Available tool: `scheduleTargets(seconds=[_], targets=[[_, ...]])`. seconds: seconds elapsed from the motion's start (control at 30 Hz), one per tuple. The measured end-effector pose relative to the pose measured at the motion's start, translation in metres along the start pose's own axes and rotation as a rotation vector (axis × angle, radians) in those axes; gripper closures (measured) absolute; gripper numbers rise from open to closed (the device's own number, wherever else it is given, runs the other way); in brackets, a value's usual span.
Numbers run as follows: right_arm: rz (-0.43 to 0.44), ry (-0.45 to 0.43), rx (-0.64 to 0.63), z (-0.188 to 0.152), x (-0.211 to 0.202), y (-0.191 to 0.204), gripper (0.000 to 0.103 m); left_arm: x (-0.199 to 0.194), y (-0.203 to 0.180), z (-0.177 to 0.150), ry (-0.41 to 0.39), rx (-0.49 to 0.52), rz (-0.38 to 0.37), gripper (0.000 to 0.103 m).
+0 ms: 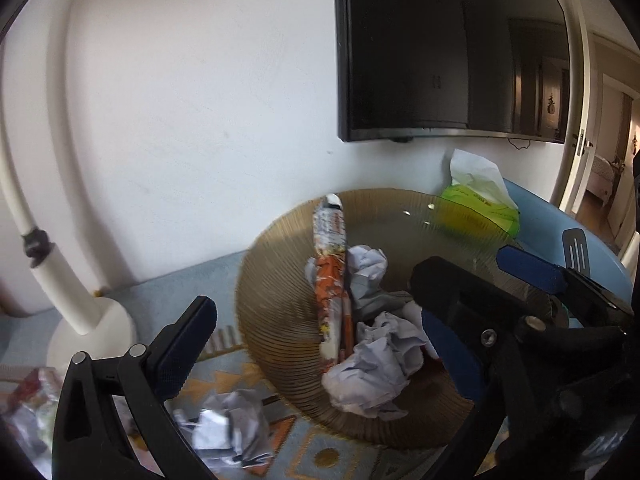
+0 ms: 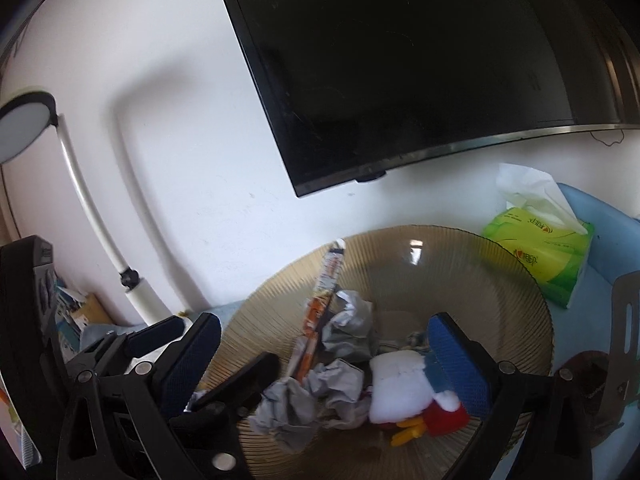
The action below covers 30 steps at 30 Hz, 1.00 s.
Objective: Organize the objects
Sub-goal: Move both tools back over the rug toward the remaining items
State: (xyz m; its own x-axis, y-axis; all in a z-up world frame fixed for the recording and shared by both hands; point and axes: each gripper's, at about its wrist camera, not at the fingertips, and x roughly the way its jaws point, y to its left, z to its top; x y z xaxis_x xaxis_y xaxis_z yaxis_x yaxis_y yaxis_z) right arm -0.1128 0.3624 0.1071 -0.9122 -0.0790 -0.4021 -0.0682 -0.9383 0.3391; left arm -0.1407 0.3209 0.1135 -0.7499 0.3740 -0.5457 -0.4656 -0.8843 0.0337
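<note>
Hovering over a ribbed amber glass bowl point(image 2: 516, 292), both grippers are standing with jaws wide apart and nothing between them. Left gripper point(image 1: 320, 344) is sitting at the bowl's near-left edge; right gripper point(image 2: 324, 356) is hanging over the bowl's near side, its blue pad point(image 2: 456, 364) just beside a white, blue and red plush toy point(image 2: 404, 392) lying in the bowl. Also lying in the bowl: crumpled grey-white paper wads point(image 2: 348, 320) and a long orange-and-white wrapped stick point(image 1: 332, 272) leaning toward the far rim. One more crumpled paper point(image 1: 228, 428) is lying outside the bowl on the patterned blue cloth point(image 1: 320, 456), near the left gripper. Green tissue pack point(image 2: 544, 256) is sitting behind the bowl on the right. White desk lamp point(image 2: 100, 208) is standing at left, dark screen point(image 2: 400, 60) hanging on the wall behind.
</note>
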Motion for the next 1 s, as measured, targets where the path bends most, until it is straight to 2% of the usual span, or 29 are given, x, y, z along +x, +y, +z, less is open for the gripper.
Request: scheduleTargets(seconds=[0.07,0.17,0.23,0.3,0.37,0.53,0.63,0.8,0.93,1.0], targets=[[0.039,-0.027,0.012,-0.001,-0.009,0.006,0.0,-0.015,0.009,0.002,-0.019,0.005,0.06,0.0],[0.089,-0.082,0.035,-0.006,-0.027,0.012,0.0,-0.044,0.031,0.005,-0.037,0.005,0.106,0.001],[0.088,-0.084,0.038,-0.009,-0.033,0.017,0.0,-0.067,0.052,0.007,-0.048,0.006,0.137,0.0],[0.098,-0.044,0.037,-0.011,-0.033,0.024,0.0,-0.09,0.075,0.008,-0.067,-0.007,0.161,0.0],[0.133,-0.003,0.05,-0.014,-0.029,0.032,0.0,-0.118,0.106,0.005,-0.085,-0.022,0.216,0.0],[0.201,0.152,0.038,-0.041,-0.027,0.067,0.0,-0.164,0.161,-0.018,-0.047,-0.057,0.273,0.0],[0.199,0.247,0.054,-0.067,-0.024,0.086,0.0,-0.178,0.176,-0.048,-0.005,-0.076,0.274,0.0],[0.157,0.374,0.069,-0.111,-0.02,0.111,0.0,-0.171,0.178,-0.109,0.093,-0.075,0.258,0.0],[0.097,0.437,0.054,-0.136,-0.01,0.125,0.0,-0.152,0.173,-0.145,0.156,-0.068,0.246,0.0],[0.084,0.455,0.081,-0.146,-0.008,0.128,0.0,-0.143,0.172,-0.152,0.178,-0.071,0.242,0.0]])
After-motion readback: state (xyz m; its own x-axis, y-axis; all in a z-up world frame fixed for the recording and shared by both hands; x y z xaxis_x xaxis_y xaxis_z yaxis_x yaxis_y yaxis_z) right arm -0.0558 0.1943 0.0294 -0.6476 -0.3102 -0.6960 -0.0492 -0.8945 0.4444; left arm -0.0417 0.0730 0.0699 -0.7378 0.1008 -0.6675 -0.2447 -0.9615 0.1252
